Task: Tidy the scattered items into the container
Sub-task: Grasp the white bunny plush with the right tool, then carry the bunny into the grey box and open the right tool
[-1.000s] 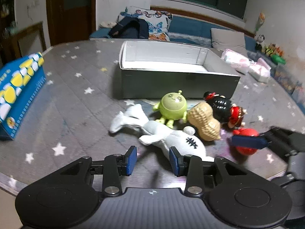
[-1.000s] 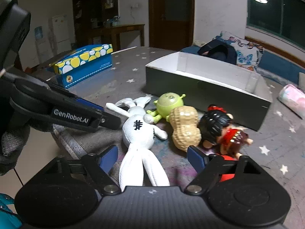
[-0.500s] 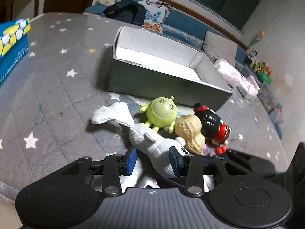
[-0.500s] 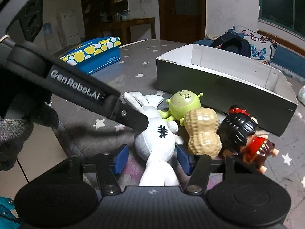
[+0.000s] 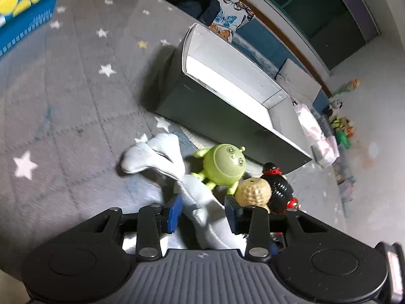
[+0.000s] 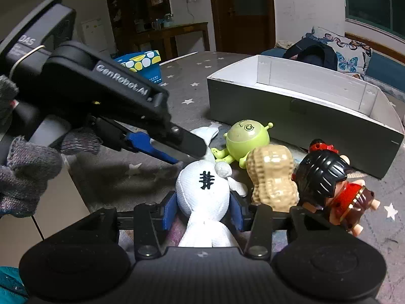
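Note:
A white plush rabbit (image 6: 202, 192) lies on the grey starred table. My right gripper (image 6: 202, 212) is shut on the rabbit's round head. My left gripper (image 5: 202, 210) is open, with its fingers either side of the rabbit's body (image 5: 197, 202); it also shows in the right wrist view (image 6: 177, 149), coming in from the left over the rabbit. A green round toy (image 6: 246, 139), a peanut toy (image 6: 272, 174) and a black-haired doll (image 6: 326, 185) lie beside the rabbit. The open grey box (image 6: 298, 116) stands behind them; its white inside looks empty.
A blue and yellow carton (image 5: 22, 17) stands at the far left of the table. Pink packets (image 5: 316, 136) lie beyond the box's right end. The table edge (image 6: 76, 185) runs close on the left in the right wrist view.
My right gripper has closed from wide open onto the rabbit's head. My left gripper has moved forward over the rabbit's body and tilted, its jaws still apart.

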The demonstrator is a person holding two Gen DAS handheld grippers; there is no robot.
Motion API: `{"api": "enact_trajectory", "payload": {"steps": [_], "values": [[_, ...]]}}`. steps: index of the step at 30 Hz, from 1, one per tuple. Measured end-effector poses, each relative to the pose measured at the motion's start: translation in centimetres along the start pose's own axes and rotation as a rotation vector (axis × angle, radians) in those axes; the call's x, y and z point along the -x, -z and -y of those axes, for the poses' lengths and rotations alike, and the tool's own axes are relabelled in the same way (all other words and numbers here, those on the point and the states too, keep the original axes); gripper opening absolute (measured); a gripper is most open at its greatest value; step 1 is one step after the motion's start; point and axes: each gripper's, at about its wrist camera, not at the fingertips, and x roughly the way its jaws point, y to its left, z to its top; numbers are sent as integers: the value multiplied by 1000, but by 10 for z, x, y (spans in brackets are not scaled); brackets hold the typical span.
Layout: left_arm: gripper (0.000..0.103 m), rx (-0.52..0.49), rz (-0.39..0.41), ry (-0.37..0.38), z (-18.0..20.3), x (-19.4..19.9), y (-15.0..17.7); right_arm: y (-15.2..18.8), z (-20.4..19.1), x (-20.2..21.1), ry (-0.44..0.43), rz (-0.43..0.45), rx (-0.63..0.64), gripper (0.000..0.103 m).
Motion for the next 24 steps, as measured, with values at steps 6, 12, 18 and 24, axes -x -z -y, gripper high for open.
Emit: {"api": "enact_trajectory", "payload": {"steps": [6,12,18,24], "values": [[30,9,12,1,-2,-5,1,1,-3,2,-4,3,16,39],[24,0,46,48,4,17,2,-4,-9,20,-18,46,47,38],[24,-86,137,115,43,37,-22,-34,2,49,14,148,97,38],[20,-126,200,159,83,16,-71,-85,37,47,88,175,183,38]]}}
